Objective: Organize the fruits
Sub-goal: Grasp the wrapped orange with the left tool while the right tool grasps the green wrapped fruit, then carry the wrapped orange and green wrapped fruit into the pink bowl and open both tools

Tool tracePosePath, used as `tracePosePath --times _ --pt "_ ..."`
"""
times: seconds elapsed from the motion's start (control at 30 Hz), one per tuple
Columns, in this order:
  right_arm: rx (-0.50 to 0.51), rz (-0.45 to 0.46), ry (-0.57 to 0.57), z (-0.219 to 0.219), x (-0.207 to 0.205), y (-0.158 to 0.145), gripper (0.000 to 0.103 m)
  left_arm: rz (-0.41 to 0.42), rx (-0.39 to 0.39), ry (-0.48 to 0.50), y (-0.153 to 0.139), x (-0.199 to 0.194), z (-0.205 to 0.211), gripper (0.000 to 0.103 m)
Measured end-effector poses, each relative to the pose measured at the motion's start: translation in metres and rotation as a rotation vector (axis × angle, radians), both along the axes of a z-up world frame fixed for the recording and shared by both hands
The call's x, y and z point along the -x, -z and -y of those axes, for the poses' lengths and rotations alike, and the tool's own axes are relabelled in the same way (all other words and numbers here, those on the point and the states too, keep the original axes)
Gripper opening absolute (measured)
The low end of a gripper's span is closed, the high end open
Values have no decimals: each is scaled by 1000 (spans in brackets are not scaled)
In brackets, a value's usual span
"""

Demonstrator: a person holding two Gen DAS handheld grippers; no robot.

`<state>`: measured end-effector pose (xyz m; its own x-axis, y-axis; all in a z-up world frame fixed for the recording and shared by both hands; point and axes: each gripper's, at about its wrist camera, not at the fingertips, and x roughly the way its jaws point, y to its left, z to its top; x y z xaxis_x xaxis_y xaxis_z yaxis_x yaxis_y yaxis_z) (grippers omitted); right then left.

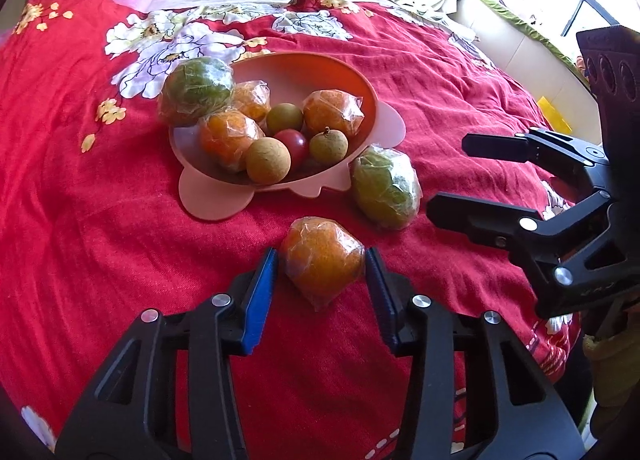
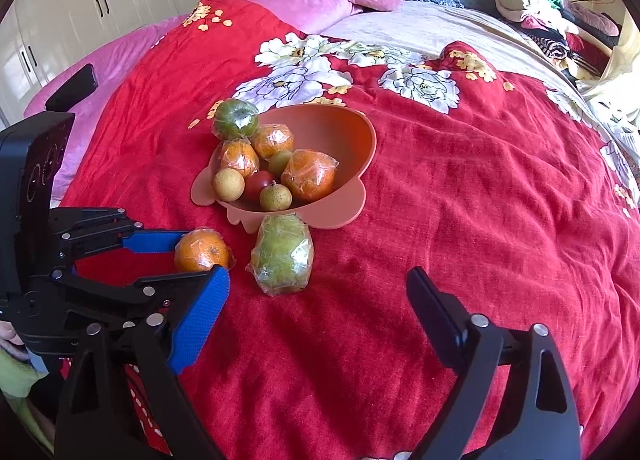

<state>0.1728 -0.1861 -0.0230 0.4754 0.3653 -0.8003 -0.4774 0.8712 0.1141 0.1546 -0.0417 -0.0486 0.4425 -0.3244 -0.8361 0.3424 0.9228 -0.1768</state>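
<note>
Left gripper [image 1: 320,260] has its blue pads closed in on the wrapped orange [image 1: 322,260] lying on the red bedspread [image 1: 100,219] just short of the pink bowl [image 1: 368,99], both pads touching or nearly touching its wrap. Further right, the wrapped green citrus [image 2: 283,254] lies against the bowl's near rim, long axis pointing toward it. Right gripper [image 2: 316,320] is wide open and empty, the nearer one, with the citrus ahead and slightly left.
</note>
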Motion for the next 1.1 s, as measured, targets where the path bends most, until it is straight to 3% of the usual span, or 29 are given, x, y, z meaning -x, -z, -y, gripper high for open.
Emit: tracePosePath --times 0.13,0.2,0.53,1.1 --pt "-2 -13 -19 -5 -3 4 70 0 8 2 0 0 -4 36" --pt "-3 -23 -27 -7 -5 6 59 0 10 2 0 1 -5 36" --pt "-38 -92 -65 -22 -17 20 39 1 14 5 2 1 -6 36" --pt "-73 -80 -57 -16 -8 7 37 -7 8 -6 5 -4 -5 33"
